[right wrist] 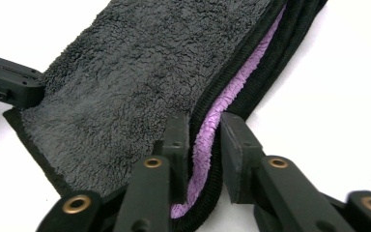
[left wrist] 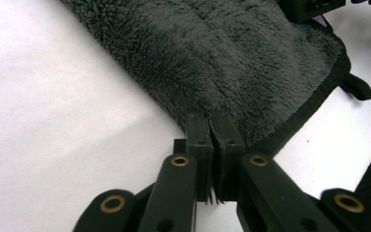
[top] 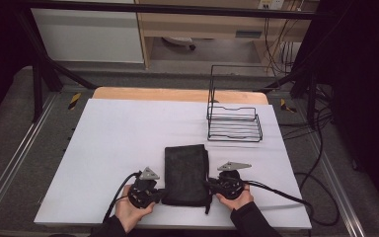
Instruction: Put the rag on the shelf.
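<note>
Both grippers, left point(top: 162, 193) and right point(top: 208, 184), clamp the towel's point(top: 186, 173) near corners at lower centre, so lifting to fold looks next.

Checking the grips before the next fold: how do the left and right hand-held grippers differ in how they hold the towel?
The left hand-held gripper has its jaws pressed together at the dark towel's left edge. The right hand-held gripper has a gap between its jaws, and the towel's folded right edge, purple inside, runs through that gap. Both sit at the towel's near end, one on each side, on the white table.
</note>
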The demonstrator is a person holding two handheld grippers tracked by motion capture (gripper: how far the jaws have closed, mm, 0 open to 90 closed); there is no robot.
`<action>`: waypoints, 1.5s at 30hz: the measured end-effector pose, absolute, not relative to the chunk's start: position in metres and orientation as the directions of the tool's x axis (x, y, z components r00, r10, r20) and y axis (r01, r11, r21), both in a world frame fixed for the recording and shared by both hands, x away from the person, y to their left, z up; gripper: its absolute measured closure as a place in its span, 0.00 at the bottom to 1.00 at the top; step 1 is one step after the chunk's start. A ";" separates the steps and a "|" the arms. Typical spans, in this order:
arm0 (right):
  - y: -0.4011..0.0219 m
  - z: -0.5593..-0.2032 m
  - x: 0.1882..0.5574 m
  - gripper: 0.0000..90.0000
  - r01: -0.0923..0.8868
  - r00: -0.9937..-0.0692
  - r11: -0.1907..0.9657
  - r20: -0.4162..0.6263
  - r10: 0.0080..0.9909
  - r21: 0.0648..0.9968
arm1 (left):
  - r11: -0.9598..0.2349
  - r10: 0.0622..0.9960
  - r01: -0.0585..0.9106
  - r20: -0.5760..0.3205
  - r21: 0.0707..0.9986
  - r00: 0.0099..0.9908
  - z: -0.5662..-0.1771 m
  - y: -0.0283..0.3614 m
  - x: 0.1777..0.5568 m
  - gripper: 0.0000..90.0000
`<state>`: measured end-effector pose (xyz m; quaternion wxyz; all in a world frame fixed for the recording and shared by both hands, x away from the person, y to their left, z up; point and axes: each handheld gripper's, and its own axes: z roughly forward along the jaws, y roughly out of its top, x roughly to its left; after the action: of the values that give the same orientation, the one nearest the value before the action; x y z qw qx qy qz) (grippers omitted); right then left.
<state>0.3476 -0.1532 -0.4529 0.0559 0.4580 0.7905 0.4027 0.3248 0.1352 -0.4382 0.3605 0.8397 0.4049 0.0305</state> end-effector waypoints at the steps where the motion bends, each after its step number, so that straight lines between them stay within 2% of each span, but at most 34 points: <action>1: -0.153 -0.453 0.348 0.85 0.681 -0.574 0.251 0.288 0.766 0.688 | -0.409 0.702 0.660 -0.245 0.630 0.669 -0.437 0.137 0.324 0.98; 8: -0.147 -0.451 0.345 0.86 0.681 -0.599 0.266 0.311 0.738 0.682 | -0.437 0.701 0.643 -0.210 0.629 0.681 -0.433 0.148 0.314 0.98; 12: -0.147 -0.451 0.345 0.79 0.684 -0.598 0.268 0.311 0.738 0.679 | -0.449 0.692 0.631 -0.201 0.632 0.693 -0.437 0.149 0.317 0.95; 15: -0.150 -0.447 0.345 0.66 0.650 -0.617 0.278 0.278 0.736 0.707 | -0.448 0.693 0.609 -0.175 0.654 0.699 -0.433 0.153 0.319 0.82; 18: -0.154 -0.440 0.348 0.46 0.610 -0.632 0.268 0.254 0.732 0.745 | -0.424 0.704 0.589 -0.159 0.688 0.692 -0.426 0.161 0.330 0.65; 19: -0.157 -0.437 0.351 0.35 0.592 -0.636 0.263 0.242 0.733 0.762 | -0.414 0.707 0.583 -0.157 0.699 0.690 -0.423 0.163 0.335 0.57; 21: -0.158 -0.436 0.353 0.31 0.579 -0.643 0.268 0.229 0.731 0.770 | -0.396 0.710 0.568 -0.152 0.721 0.688 -0.420 0.166 0.344 0.54; 25: -0.161 -0.433 0.358 0.17 0.546 -0.650 0.279 0.188 0.736 0.790 | -0.380 0.727 0.572 -0.147 0.727 0.671 -0.415 0.167 0.362 0.33; 30: -0.164 -0.432 0.362 0.10 0.540 -0.646 0.286 0.172 0.744 0.791 | -0.387 0.739 0.572 -0.128 0.723 0.662 -0.413 0.161 0.384 0.19; 34: -0.166 -0.431 0.363 0.07 0.543 -0.642 0.287 0.170 0.747 0.789 | -0.362 0.751 0.570 -0.132 0.738 0.647 -0.410 0.154 0.402 0.18; 39: -0.166 -0.432 0.365 0.06 0.549 -0.639 0.290 0.170 0.750 0.784 | -0.331 0.783 0.590 -0.135 0.737 0.608 -0.416 0.146 0.425 0.22; 45: -0.165 -0.433 0.366 0.05 0.555 -0.636 0.296 0.168 0.753 0.777 | -0.307 0.805 0.637 -0.165 0.707 0.570 -0.430 0.141 0.440 0.37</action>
<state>0.3657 -0.1649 -0.4330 0.1156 0.4108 0.7965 0.4283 0.4401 0.1407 -0.4303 0.3793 0.8008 0.4501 0.1105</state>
